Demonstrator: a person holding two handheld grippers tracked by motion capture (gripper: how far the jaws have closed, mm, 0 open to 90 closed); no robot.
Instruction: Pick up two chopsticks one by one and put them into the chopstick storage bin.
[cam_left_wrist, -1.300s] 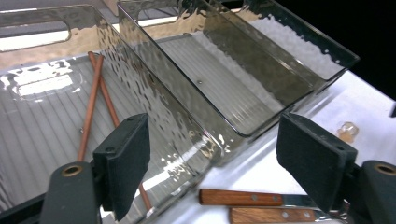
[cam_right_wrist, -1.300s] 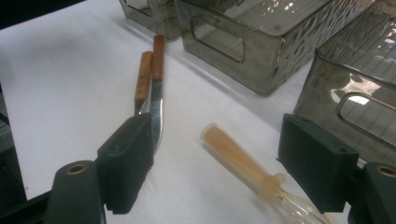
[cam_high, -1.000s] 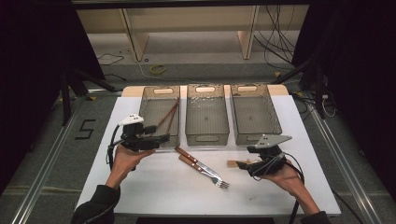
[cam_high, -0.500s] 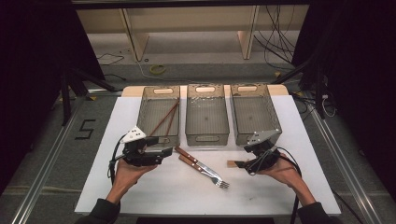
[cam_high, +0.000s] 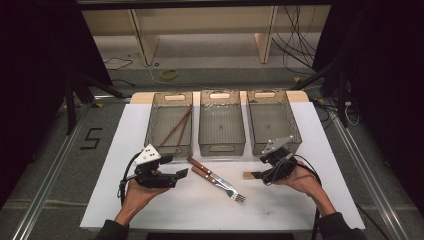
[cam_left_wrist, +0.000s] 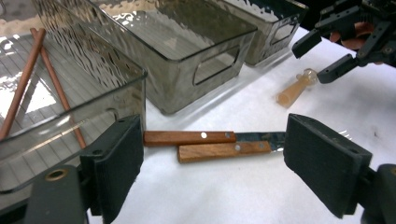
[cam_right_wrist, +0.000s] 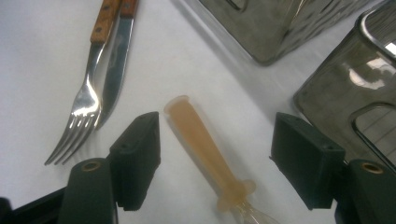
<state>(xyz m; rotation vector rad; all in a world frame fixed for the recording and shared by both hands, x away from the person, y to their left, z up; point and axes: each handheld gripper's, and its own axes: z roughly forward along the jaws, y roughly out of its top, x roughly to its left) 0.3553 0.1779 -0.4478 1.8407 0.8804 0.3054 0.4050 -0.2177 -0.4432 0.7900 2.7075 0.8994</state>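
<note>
A fork (cam_high: 231, 189) and a knife (cam_high: 200, 165) with wooden handles lie side by side on the white table. My left gripper (cam_high: 180, 174) is just left of them, low over the table and open. In the left gripper view its jaws (cam_left_wrist: 215, 140) frame the wooden handles (cam_left_wrist: 205, 144), which lie beyond the pads. My right gripper (cam_high: 256, 175) points left over a tan-handled utensil (cam_high: 248, 174). In the right gripper view that tan handle (cam_right_wrist: 205, 149) lies between the open jaws (cam_right_wrist: 217, 126), which have just been closing; the pads stand clear of it.
Three smoked plastic bins stand in a row behind: the left bin (cam_high: 152, 120) holds two brown chopsticks (cam_high: 177, 127). The middle bin (cam_high: 221, 147) and the right bin (cam_high: 295, 125) look bare. The right gripper (cam_left_wrist: 327, 51) is at the top right of the left gripper view.
My left gripper has come down and forward to the table beside the cutlery. My right gripper has shifted left over the tan handle, tipped down, and its jaws have narrowed.
</note>
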